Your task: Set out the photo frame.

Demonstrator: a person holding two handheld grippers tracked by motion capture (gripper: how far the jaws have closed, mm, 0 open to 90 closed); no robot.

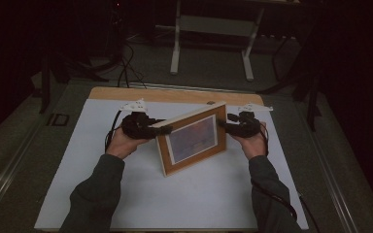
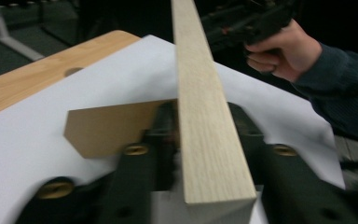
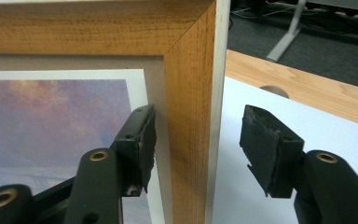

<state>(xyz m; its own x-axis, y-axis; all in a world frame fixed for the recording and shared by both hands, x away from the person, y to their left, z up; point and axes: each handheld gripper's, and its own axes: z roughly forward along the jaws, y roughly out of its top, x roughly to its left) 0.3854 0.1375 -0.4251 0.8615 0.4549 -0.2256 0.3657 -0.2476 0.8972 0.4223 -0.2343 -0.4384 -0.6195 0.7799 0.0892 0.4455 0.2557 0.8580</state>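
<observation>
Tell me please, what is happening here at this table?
A person is handling a wooden picture frame that stands upright on its edge on the white sheet covering the table. The left tongs sit on the frame's left top corner, one jaw on each side of its top edge, and appear shut on it. The right tongs are open around the frame's right side, one jaw in front of the picture and one behind, with a clear gap on the back side.

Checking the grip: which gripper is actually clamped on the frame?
The left gripper: its fingers pinch the frame's top edge. The right gripper's fingers straddle the side edge, gap showing.
</observation>
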